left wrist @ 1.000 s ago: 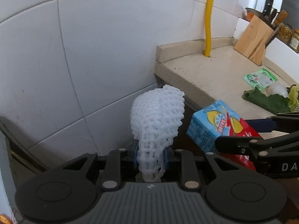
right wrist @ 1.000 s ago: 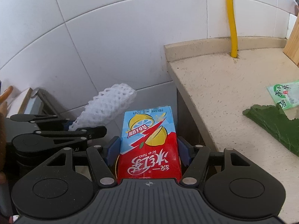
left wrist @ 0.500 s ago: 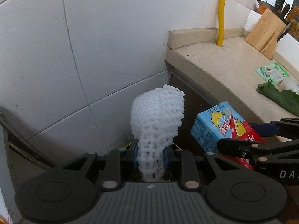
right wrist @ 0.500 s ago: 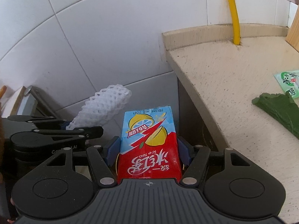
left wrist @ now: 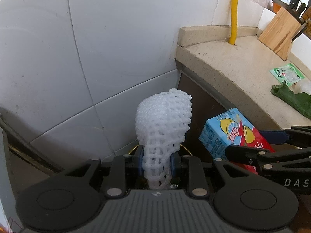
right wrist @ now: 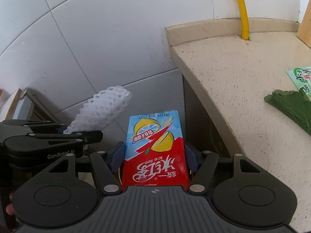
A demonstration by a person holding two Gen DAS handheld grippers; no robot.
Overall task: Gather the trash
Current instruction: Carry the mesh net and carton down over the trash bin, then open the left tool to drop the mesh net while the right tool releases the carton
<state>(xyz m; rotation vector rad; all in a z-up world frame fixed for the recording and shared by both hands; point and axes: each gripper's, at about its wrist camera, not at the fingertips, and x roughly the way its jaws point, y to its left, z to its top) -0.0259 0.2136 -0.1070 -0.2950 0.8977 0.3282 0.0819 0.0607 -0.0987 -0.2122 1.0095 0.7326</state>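
Observation:
My left gripper (left wrist: pixel 156 163) is shut on a white foam fruit net (left wrist: pixel 163 124), which sticks up between its blue pads; the same foam net (right wrist: pixel 103 108) shows at the left of the right wrist view. My right gripper (right wrist: pixel 154 155) is shut on a red and blue ice tea carton (right wrist: pixel 155 147), also seen as the carton (left wrist: pixel 233 134) at the right of the left wrist view. Both grippers hang side by side off the left end of the beige counter (right wrist: pixel 243 73), in front of the white tiled wall. A yellowish rim (left wrist: pixel 136 148) peeks out under the net; what it belongs to is hidden.
On the counter lie a green leaf (left wrist: pixel 291 99), a green and white packet (left wrist: pixel 286 73) and a crumpled clear wrapper (left wrist: pixel 304 86). A wooden knife block (left wrist: pixel 281 33) and a yellow pipe (left wrist: pixel 234 11) stand at the back. A dark cabinet side (left wrist: pixel 202 104) drops below the counter edge.
Both views have shifted down and left, away from the counter, so more of the wall and the cabinet side shows. Both grips are unchanged.

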